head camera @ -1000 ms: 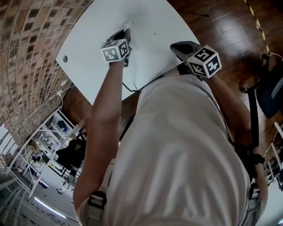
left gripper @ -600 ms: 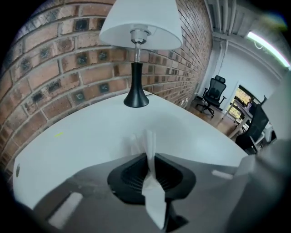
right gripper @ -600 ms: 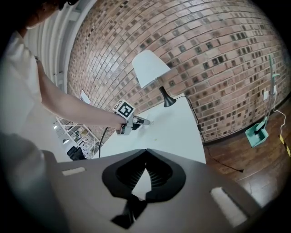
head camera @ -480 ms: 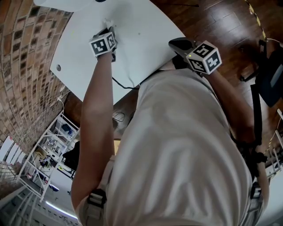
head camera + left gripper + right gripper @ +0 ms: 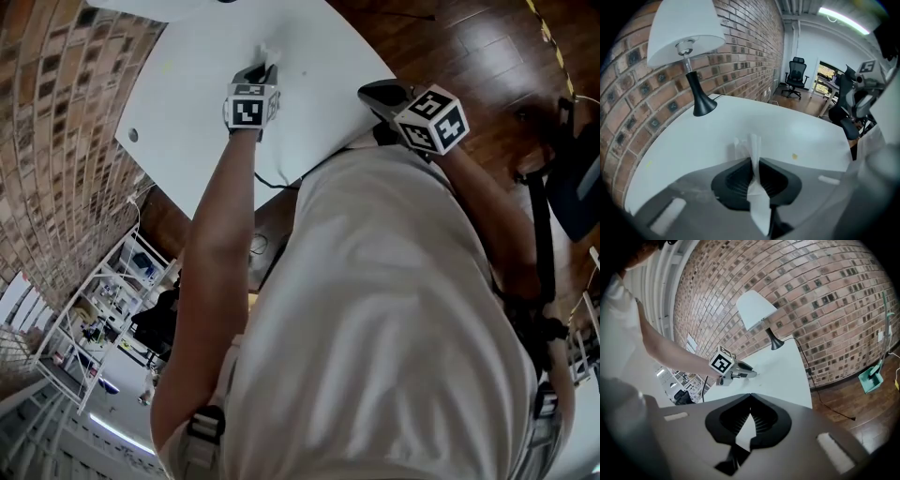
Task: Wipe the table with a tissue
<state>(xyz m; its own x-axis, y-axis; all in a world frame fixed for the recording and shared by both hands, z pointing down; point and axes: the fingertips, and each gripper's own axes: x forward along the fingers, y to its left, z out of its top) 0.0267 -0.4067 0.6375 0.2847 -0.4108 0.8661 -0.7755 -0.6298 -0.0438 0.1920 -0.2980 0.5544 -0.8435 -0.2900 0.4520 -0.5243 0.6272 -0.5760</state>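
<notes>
**Wearer & rig: looks only**

Person wore a pale beige short-sleeved T-shirt point(image 5: 375, 309), softly creased. A black strap point(image 5: 537, 246) ran over the right shoulder. Grey buckles point(image 5: 204, 427) w/ dark webbing sat at both lower sides. The left gripper point(image 5: 266, 58) & right gripper point(image 5: 367, 91) each had a grey shell, a black front & a marker cube point(image 5: 247, 110), white w/ black square patterns. Seen in the gripper views, each had black ribbed pads point(image 5: 737, 180) in a rounded black recess, matt grey housing & a small white rectangular patch point(image 5: 833, 451) on either side.
</notes>
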